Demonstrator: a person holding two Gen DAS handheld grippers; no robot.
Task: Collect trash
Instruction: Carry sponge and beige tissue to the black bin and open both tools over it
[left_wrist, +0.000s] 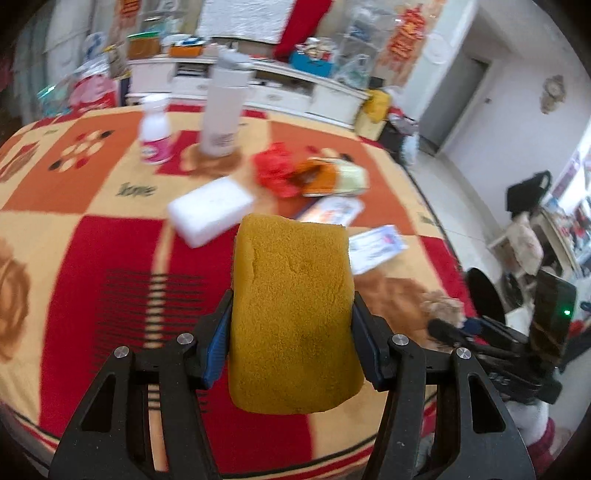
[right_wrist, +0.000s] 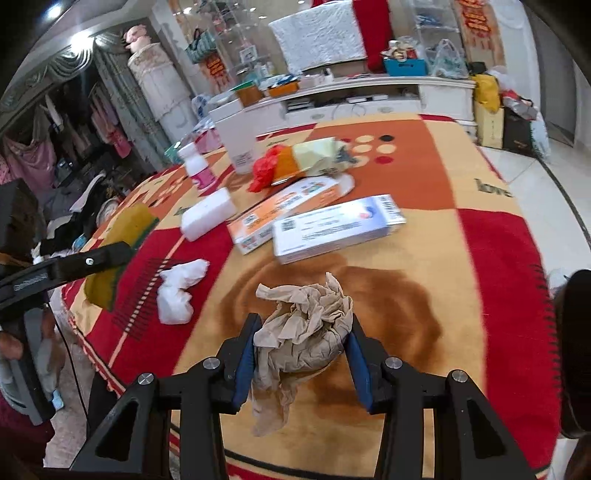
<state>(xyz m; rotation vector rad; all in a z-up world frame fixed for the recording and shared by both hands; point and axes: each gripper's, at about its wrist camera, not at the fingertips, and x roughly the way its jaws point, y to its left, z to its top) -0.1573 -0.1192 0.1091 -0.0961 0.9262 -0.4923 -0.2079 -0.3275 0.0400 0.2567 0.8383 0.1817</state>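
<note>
We see a broad surface (right_wrist: 424, 192) covered in a red, orange and cream patterned blanket, and most of the clutter sits toward its far side. Behind it runs a long white cabinet (right_wrist: 388, 99) loaded with boxes and bags. On the surface, the tallest thing is a white bottle (left_wrist: 223, 110) standing upright, with a small pink-and-white bottle (left_wrist: 154, 129) just beside it. In front of these lie a white foam block (left_wrist: 210, 208), a flat orange-and-white box (right_wrist: 284, 210) and, overlapping its near edge, a flat blue-and-white box (right_wrist: 338, 229). Farther back, a red plastic bag (right_wrist: 264, 170) touches a yellow-and-orange packet (right_wrist: 314, 157) lying on its side. Nearer to us, a crumpled white tissue (right_wrist: 179, 290) rests on the red patch of the blanket, apart from the boxes. Our left gripper (left_wrist: 291, 325) pinches a yellow sponge (left_wrist: 293, 314) between its blue pads, and the sponge stands up out of the gripper, lifted clear of the surface; in the right wrist view we see the same sponge held over the near left edge of the surface, with a green layer on one face. Our right gripper (right_wrist: 301, 354) is closed on a crumpled brown paper wad (right_wrist: 304, 332), both pads pressing its sides, a loose tail of paper hanging down below the pads, above the brown swirl in the blanket.
</note>
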